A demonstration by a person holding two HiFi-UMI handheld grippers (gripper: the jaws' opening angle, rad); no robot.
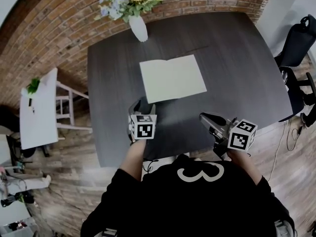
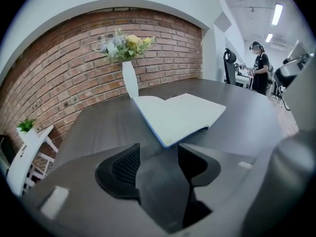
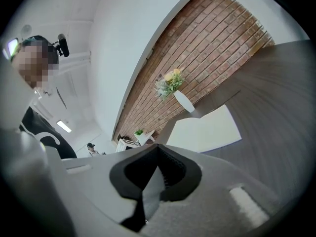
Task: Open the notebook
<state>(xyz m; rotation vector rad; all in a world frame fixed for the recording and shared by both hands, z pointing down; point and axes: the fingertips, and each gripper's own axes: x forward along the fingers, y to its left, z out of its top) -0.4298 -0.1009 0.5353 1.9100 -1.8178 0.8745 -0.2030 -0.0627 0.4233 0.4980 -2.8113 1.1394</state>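
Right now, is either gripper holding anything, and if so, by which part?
Nothing is held. The left gripper is open and empty, the right gripper is shut on nothing; the notebook lies open on the table.

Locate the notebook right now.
In the head view, the notebook lies open near the middle of the dark table. It sits just beyond the left gripper, with the flower vase behind it at the table's far edge.

Dark table [image 1: 237,58] — open notebook [image 1: 173,78] mid-top; vase [image 1: 138,27] at edge
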